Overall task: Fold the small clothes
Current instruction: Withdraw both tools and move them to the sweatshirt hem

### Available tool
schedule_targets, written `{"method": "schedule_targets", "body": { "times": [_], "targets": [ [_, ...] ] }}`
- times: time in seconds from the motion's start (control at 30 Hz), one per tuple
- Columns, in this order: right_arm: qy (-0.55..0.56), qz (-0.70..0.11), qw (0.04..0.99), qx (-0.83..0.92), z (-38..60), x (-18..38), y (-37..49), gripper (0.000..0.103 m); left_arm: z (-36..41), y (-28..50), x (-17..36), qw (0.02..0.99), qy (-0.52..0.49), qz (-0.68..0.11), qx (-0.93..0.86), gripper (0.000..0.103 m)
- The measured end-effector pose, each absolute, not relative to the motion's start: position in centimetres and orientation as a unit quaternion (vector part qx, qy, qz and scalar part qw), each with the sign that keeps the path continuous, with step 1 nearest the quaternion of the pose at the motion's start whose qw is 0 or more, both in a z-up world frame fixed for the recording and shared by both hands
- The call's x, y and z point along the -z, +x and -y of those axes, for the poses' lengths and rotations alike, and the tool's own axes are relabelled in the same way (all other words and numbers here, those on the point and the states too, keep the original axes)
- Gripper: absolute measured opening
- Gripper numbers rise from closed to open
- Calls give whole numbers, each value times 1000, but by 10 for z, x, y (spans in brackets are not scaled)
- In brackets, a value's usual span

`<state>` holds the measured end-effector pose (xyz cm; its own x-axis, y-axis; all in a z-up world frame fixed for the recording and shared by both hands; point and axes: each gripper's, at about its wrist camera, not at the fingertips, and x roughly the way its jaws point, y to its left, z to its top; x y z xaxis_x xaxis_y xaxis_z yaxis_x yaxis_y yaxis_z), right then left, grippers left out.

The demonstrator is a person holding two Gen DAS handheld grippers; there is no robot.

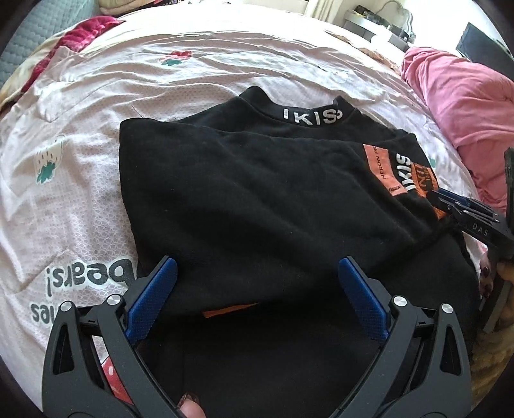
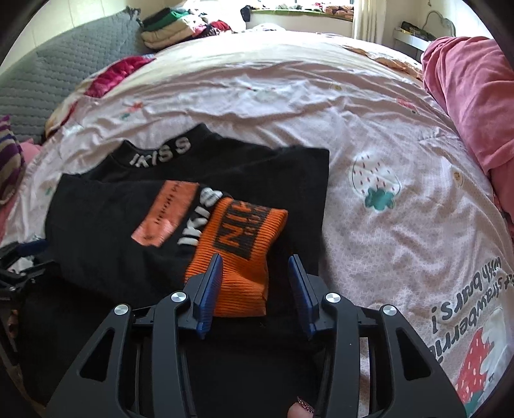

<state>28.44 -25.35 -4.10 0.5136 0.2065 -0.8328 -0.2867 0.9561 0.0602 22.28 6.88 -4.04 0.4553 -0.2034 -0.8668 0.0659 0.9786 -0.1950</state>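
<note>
Bedroom setting: pale pink bedsheet (image 1: pixel 225 74) printed with strawberries, flowers and lettering, covering a bed. 1 black sweater (image 1: pixel 257 193), partly folded, lies flat on the sheet near the middle of both views; white "IKISS" lettering on its collar (image 1: pixel 311 115), an orange patch on the folded-over sleeve, and 1 orange ribbed cuff (image 2: pixel 241 254) with black letters lying on top of the black fabric. Left gripper (image 1: pixel 257 267): blue-padded jaws spread wide over the near edge of the sweater, nothing pinched between them. Right gripper (image 2: pixel 255 260): jaws parted, straddling the orange cuff; its left pad lies against the cuff's edge, its right pad stands clear, so the cuff is not clamped. 1 pink blanket (image 2: pixel 475 106) bunched at the right side of the bed. 1 grey quilted cover (image 2: pixel 64 64) at far left. 1 stack of folded clothes (image 2: pixel 173 25) beyond the bed's far edge.
</note>
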Motion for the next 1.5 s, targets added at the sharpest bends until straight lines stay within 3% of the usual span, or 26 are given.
{"method": "schedule_targets", "body": {
  "times": [0.2,0.33,0.4,0.47,0.6,0.67,0.73,1.5],
  "targets": [
    [-33,-455,878,-146,259,27,277,41,-73,222,32,849,-88,-513,88,94],
    [-20,-442,884,-153,266,12,270,47,-75,218,18,855,-96,-501,93,94],
    [-10,-437,885,-159,268,6,264,52,-75,215,10,860,-96,-493,95,94],
    [5,-430,888,-163,273,-1,257,65,-75,211,4,863,-100,-486,98,94],
    [29,-419,891,-174,280,-14,245,69,-69,204,-6,867,-96,-479,99,94],
    [31,-409,895,-174,281,-20,239,84,-68,201,-11,870,-93,-474,98,94],
    [30,-399,900,-174,282,-26,233,88,-66,195,-17,875,-95,-465,99,94],
    [21,-372,914,-159,321,-27,140,93,-80,118,-25,888,-110,-439,85,94]
  ]
}}
